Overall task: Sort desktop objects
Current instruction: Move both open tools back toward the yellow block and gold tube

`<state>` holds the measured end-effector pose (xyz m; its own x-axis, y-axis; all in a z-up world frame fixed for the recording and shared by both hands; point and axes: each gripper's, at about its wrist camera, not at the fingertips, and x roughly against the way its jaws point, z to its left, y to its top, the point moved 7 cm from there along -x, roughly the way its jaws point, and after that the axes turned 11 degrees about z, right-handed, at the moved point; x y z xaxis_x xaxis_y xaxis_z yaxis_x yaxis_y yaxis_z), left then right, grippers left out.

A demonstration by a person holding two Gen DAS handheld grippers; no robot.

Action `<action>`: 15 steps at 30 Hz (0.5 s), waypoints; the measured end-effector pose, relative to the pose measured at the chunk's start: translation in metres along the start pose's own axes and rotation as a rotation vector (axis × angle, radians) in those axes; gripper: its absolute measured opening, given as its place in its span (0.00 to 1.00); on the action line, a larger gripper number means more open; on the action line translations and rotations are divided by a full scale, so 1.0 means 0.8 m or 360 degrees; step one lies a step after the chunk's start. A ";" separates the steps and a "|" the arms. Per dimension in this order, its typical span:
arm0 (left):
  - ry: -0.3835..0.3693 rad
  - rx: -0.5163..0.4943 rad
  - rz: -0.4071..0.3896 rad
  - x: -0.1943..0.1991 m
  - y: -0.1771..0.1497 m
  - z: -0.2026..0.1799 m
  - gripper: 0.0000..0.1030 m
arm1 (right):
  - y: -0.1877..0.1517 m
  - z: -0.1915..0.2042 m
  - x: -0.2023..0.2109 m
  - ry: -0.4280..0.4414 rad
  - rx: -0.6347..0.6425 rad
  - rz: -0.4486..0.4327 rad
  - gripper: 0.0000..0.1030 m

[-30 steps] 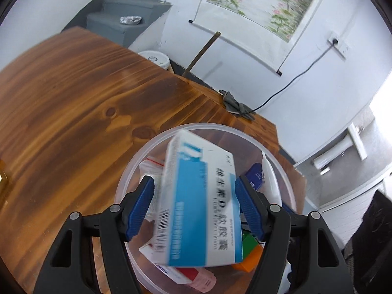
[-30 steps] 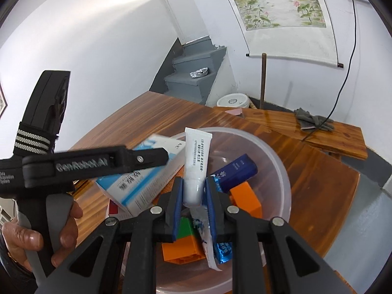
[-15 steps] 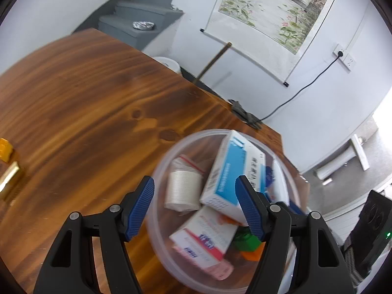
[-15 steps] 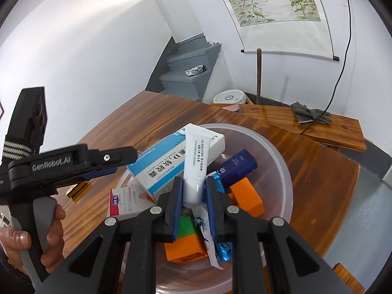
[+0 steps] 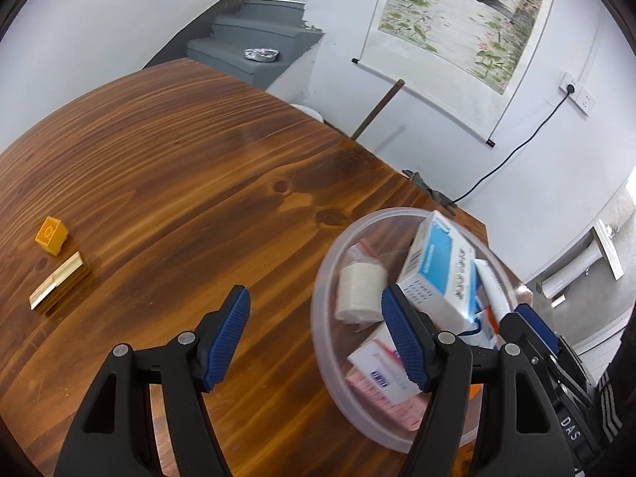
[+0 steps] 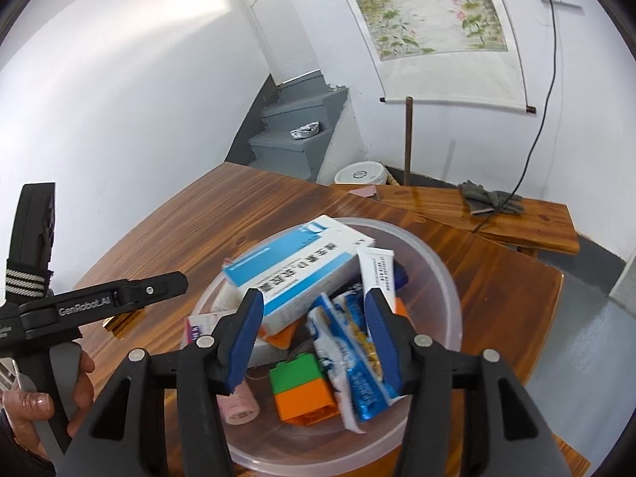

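Observation:
A clear plastic bowl (image 6: 456,318) on the wooden table holds a blue-and-white medicine box (image 6: 298,270), a white tube (image 6: 379,270), a blue sachet (image 6: 357,361), green and orange blocks (image 6: 302,389) and a pink roll (image 6: 238,401). My right gripper (image 6: 314,310) hovers over the bowl with its jaws opening; the tube lies loose by the right finger, not pressed. My left gripper (image 5: 316,318) stands open and empty over the bowl's (image 5: 320,278) left rim. The box (image 5: 437,270), a bagged cotton roll (image 5: 359,290) and a pink-white box (image 5: 381,377) show inside.
An orange block (image 5: 51,234) and a gold bar (image 5: 59,280) lie on the table (image 5: 198,159) at the far left. A person's hand (image 6: 24,401) holds the left gripper's handle. A low wooden bench (image 6: 497,222) with grey gloves stands behind the table.
The left gripper dropped the blue-and-white box into the bowl and drew away to the left. The right gripper's jaws opened and let go of the white tube, which now rests in the bowl.

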<state>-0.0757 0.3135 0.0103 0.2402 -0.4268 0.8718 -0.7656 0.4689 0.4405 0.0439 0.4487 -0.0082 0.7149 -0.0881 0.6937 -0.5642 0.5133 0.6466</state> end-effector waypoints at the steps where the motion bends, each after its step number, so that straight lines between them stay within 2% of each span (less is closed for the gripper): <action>1: 0.0009 0.0008 0.0006 0.000 -0.001 0.004 0.70 | -0.002 0.005 0.000 -0.0011 0.0016 -0.0003 0.56; 4: 0.0026 0.0044 0.0005 0.005 -0.005 0.024 0.70 | -0.004 0.019 0.000 -0.0024 0.0060 -0.0010 0.56; 10: 0.0056 0.0140 -0.0024 0.019 -0.007 0.066 0.70 | -0.003 0.045 0.006 0.0001 0.0089 -0.0045 0.67; 15: 0.0093 0.0212 -0.0051 0.033 -0.007 0.106 0.70 | -0.002 0.078 0.006 0.0040 0.0161 -0.0060 0.72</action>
<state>-0.1154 0.2339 0.0128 0.2971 -0.3924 0.8705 -0.8286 0.3471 0.4393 0.0220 0.3941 0.0142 0.7456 -0.0837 0.6611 -0.5747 0.4213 0.7016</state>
